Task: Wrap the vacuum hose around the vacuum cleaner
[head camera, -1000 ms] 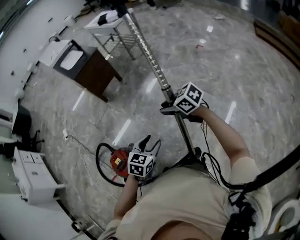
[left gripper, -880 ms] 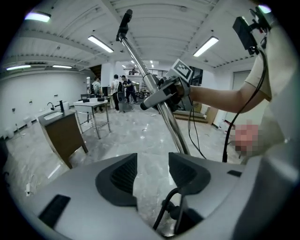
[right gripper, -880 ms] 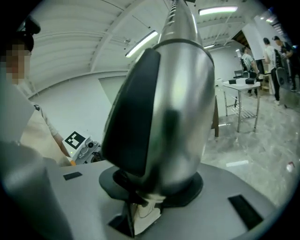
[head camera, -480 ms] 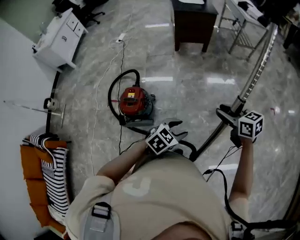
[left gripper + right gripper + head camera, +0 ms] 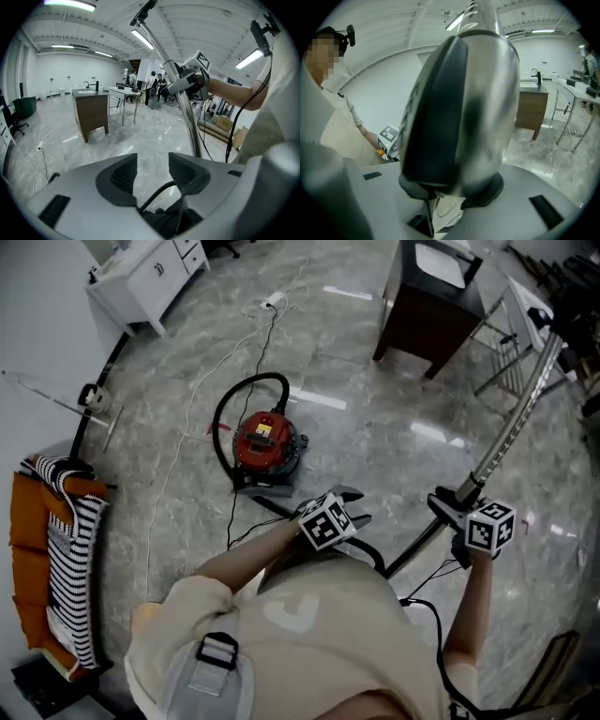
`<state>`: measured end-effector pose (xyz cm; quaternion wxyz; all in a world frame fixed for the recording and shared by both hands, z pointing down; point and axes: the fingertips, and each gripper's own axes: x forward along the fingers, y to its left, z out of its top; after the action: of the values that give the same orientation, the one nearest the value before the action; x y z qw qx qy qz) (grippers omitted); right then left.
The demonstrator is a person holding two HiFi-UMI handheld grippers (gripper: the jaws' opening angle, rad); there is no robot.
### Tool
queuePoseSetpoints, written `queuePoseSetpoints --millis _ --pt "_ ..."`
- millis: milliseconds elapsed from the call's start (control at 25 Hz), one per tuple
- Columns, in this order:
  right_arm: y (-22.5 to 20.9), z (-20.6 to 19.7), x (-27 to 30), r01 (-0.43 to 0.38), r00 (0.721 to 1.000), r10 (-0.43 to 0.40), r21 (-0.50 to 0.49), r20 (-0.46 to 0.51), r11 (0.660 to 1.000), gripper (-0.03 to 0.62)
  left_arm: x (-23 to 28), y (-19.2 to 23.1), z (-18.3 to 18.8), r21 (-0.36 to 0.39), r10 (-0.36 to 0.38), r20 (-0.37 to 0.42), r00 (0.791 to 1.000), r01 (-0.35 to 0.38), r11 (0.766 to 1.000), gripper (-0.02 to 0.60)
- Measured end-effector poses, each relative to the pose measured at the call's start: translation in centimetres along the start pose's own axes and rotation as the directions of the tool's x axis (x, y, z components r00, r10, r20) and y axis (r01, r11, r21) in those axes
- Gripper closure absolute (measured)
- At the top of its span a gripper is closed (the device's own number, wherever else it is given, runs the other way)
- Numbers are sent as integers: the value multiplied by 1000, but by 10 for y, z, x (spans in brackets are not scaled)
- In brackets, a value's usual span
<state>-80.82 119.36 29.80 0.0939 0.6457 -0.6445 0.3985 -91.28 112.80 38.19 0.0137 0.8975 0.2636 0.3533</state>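
A beige short-sleeved shirt (image 5: 309,629) is worn, grey buckled strap (image 5: 214,659) at 7 o'clock. The left gripper (image 5: 356,505) and right gripper (image 5: 448,507) bear black-and-white marker cubes (image 5: 328,521).

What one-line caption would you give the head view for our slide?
Right gripper grips the vacuum wand; red vacuum cleaner sits on the floor ahead.

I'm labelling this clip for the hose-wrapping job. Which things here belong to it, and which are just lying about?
In the job: vacuum cleaner, its black hose, metal wand clamped in the right gripper, open left gripper.

Lying about: dark cabinet, white cabinet, striped cloth.
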Motion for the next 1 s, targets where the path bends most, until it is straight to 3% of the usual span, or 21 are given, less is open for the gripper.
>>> queuePoseSetpoints --millis 320,440,720,1000 --pt "-67 78 50 -14 990 9 -32 -139 999 470 -2 93 37 -96 29 -7 1000 -30 995 367" --pt "-80 77 68 -63 980 60 -9 -190 998 473 -6 108 40 -165 70 8 998 -68 984 367" --pt "-124 85 114 -28 970 31 19 -241 999 473 -24 154 17 -226 136 -3 991 -133 965 367" --pt "-175 117 137 -100 962 77 -79 -261 992 473 -1 190 26 -274 217 -64 974 -226 935 367"
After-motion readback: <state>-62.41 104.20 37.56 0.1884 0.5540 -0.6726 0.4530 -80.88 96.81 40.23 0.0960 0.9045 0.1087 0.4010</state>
